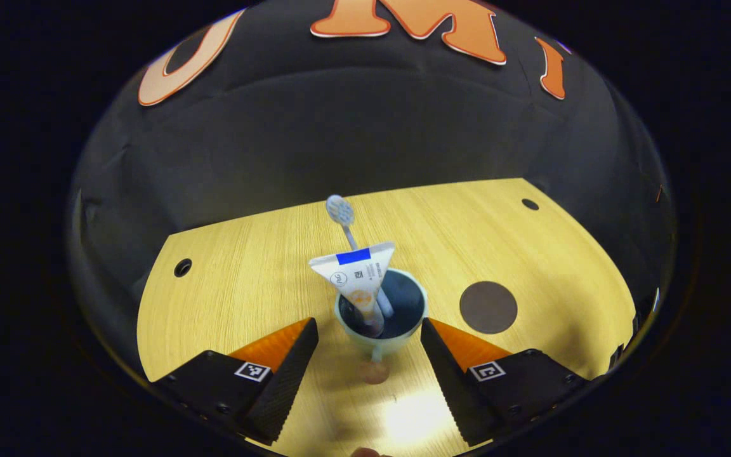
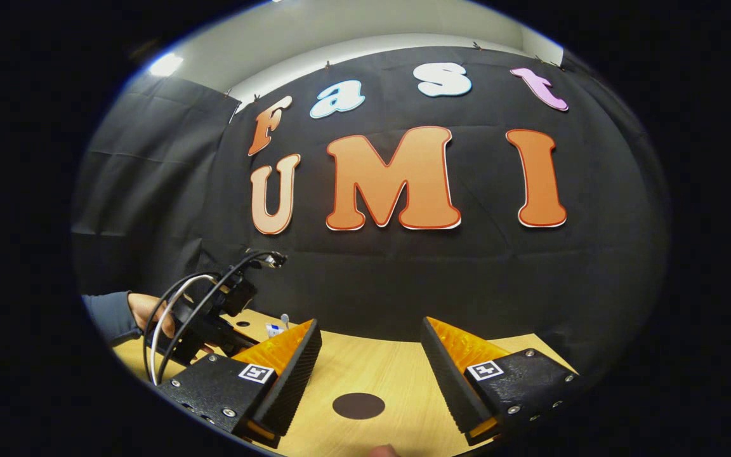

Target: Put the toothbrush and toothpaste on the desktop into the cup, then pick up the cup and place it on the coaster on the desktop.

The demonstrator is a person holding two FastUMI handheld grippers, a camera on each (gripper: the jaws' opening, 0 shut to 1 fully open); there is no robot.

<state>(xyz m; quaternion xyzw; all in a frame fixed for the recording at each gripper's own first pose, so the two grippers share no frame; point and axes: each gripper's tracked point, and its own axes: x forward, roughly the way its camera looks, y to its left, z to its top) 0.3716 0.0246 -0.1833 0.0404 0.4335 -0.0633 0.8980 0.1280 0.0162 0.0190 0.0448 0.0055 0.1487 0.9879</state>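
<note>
The left hand-held gripper is spread wide, its fingers flanking the cup without touching it. The cup stands on the worktop just ahead, with the toothpaste and toothbrush standing inside it. The dark round coaster lies near the cup, to this gripper's right. The right hand-held gripper is also spread, holding nothing, above the worktop with the coaster just ahead between its fingers; a hand holds the other gripper far to its left.

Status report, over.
Left tongs open, flanking cup. Toothbrush and toothpaste inside it. Right tongs open, idle. Coaster bare, path unobstructed.
</note>
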